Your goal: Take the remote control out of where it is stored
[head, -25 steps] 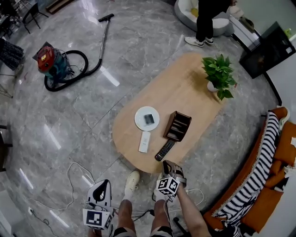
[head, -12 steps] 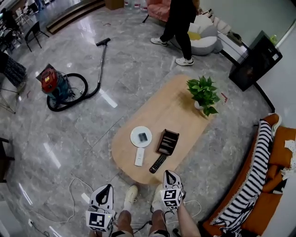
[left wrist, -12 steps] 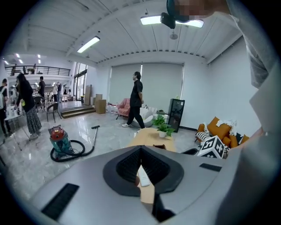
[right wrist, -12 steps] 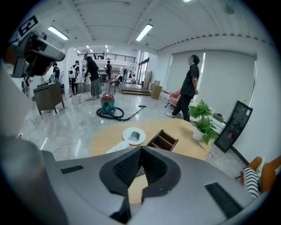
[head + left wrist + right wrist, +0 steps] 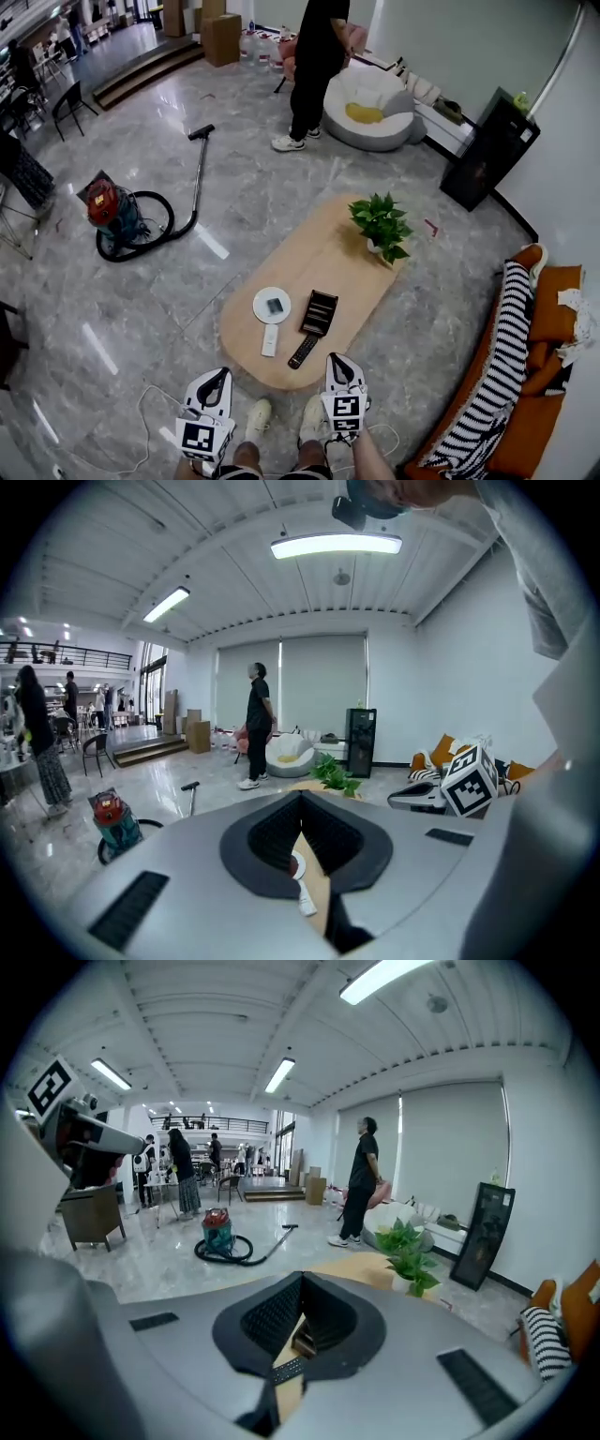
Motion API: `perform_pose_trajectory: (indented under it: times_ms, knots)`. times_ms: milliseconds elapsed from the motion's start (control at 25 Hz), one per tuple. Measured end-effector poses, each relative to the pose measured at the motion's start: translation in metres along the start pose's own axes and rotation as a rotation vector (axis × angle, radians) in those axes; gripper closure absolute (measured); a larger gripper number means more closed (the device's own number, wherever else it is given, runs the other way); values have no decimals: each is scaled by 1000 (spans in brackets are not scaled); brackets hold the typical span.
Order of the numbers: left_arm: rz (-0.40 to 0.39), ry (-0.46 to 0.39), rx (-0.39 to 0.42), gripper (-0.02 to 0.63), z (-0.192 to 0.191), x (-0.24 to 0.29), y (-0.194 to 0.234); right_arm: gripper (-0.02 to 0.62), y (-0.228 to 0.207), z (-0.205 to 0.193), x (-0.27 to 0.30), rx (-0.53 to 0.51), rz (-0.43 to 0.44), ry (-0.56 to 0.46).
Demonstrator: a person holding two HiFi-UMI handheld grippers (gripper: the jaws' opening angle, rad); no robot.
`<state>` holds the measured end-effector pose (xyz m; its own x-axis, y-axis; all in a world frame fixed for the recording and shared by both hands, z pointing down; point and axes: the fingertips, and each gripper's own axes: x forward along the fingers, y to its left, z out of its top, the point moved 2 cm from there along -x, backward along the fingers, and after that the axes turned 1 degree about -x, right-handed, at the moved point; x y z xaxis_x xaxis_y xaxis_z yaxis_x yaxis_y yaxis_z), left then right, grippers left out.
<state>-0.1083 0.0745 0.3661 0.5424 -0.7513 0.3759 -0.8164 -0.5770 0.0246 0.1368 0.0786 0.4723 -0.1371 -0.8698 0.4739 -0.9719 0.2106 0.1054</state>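
Left gripper [image 5: 217, 375] and right gripper [image 5: 335, 360] are held side by side, close to the body, tips pointed fwd and slightly down. Jaws on both are closed tip to tip w/ nothing gripped.

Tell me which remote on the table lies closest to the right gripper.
The black remote, just beside the brown holder; the white remote lies further left, by the plate.
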Motion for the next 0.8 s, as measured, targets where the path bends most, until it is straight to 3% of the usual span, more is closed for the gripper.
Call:
perform_pose_trajectory:
  times_ms: [200, 440, 800]
  knots:
    - [-22, -38, 14, 601, 30, -8, -15, 588, -11, 39, -40, 35, -28, -72]
    - [-27, -90, 33, 600, 61, -23, -26, 588, -14, 73, -74, -4, -9, -138]
    - [-37, -132, 55, 600, 82, -42, -37, 588, -26, 108, -116, 91, -10, -229]
